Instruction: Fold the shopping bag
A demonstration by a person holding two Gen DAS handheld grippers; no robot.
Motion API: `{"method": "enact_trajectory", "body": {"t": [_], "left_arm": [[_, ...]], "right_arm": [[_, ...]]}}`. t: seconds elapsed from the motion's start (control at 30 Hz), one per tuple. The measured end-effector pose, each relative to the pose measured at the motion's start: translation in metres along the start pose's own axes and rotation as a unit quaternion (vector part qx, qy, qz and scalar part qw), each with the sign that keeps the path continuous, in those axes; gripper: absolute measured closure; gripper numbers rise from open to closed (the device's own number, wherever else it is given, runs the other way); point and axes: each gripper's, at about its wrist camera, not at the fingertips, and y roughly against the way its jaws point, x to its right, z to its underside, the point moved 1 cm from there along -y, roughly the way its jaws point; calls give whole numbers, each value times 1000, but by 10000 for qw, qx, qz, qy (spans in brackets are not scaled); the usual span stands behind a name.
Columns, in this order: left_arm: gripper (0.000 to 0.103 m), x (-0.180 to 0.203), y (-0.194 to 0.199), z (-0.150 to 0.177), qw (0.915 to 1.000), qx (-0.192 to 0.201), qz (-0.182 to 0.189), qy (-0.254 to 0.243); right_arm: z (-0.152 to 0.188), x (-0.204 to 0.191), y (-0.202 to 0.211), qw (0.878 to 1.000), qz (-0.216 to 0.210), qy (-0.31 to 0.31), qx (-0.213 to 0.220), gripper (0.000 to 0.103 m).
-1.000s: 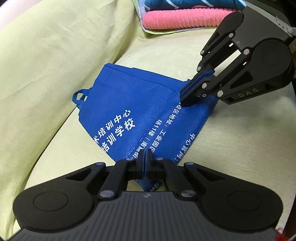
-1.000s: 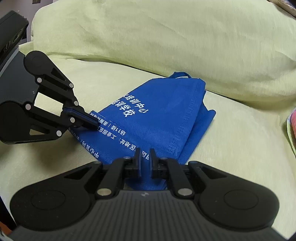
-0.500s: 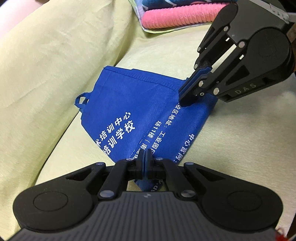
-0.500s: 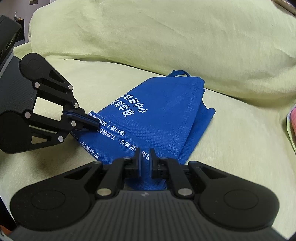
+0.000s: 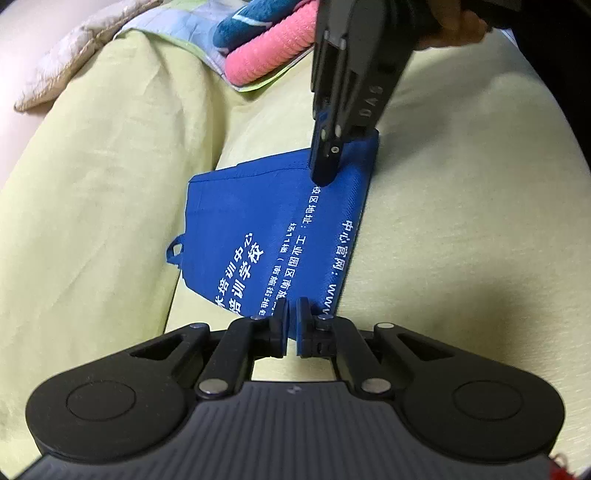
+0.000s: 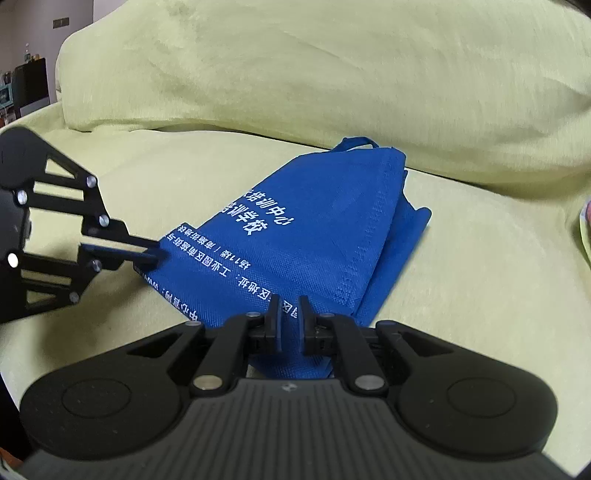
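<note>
A blue shopping bag [image 5: 266, 221] with white print lies folded on the yellow-green seat cushion [image 5: 461, 221]. Its handle loop [image 5: 176, 251] sticks out toward the back cushion. My left gripper [image 5: 292, 321] sits at the bag's near corner with its fingers slightly apart and blue fabric in the gap. My right gripper [image 5: 325, 173] comes down steeply on the far corner. In the right wrist view my right gripper [image 6: 290, 314] is clamped on the bag [image 6: 325, 221] at its stitched edge. There my left gripper [image 6: 157, 252] touches the opposite corner.
A pink towel [image 5: 273, 59] and a blue towel [image 5: 255, 18] lie stacked on a cloth at the far end of the seat. The tall back cushion [image 6: 332, 66] runs along one side. A hand [image 5: 454, 29] holds the right gripper.
My left gripper's fingers, pressed together before, now show a small gap. The right gripper has swung upright over the far corner. The bag lies flatter.
</note>
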Motion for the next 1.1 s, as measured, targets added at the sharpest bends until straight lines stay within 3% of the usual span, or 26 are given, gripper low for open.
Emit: {"method": "enact_trajectory", "body": {"t": [0.17, 0.2, 0.23, 0.27, 0.3, 0.43, 0.6, 0.67, 0.7, 0.73, 0.87, 0.93, 1.03, 1.07, 1.1], "left_arm": [[99, 7, 3, 1, 9993, 38, -33, -375], [81, 8, 4, 0, 9992, 43, -22, -406], [52, 9, 4, 0, 9990, 49, -11, -436], [44, 9, 4, 0, 9989, 54, 0, -467], [43, 10, 4, -1, 9987, 60, 11, -497], [43, 13, 3, -2, 9980, 107, 13, -629], [45, 14, -28, 4, 9916, 148, -535, -1164], [50, 14, -34, 3, 9904, 133, -535, -1269], [58, 16, -35, 2, 9895, 94, -497, -1353], [76, 20, -37, 1, 9888, 48, -420, -1435], [82, 11, -39, 1, 9951, 36, -84, -981], [82, 1, -39, 1, 9977, 71, 110, -667], [82, -4, -39, 0, 9982, 85, 212, -558], [82, -4, -39, 0, 9982, 83, 220, -557], [82, -5, -40, -1, 9982, 81, 226, -548]], "right_arm": [[0, 6, 0, 9998, -124, -146, 7, 96], [0, 7, 0, 9997, -157, -178, 10, 96], [0, 9, 0, 9996, -189, -210, 11, 96], [0, 10, 0, 9995, -222, -243, 10, 96], [0, 11, 0, 9993, -251, -267, 10, 96], [1, 11, 0, 9994, -254, -229, 14, 96], [1, 10, 0, 9995, -240, -180, 46, 96], [1, 12, -1, 9993, -278, -232, 57, 96], [2, 13, -1, 9992, -295, -249, 64, 96], [2, 13, -1, 9992, -308, -248, 71, 96], [3, 3, 1, 9996, -167, 172, 168, 96], [3, -5, 4, 9977, -36, 628, 260, 91], [3, -5, 16, 9932, -159, 1085, 395, 80], [3, -5, 20, 9911, -199, 1237, 440, 74], [3, -4, 24, 9889, -289, 1384, 467, 61]]}}
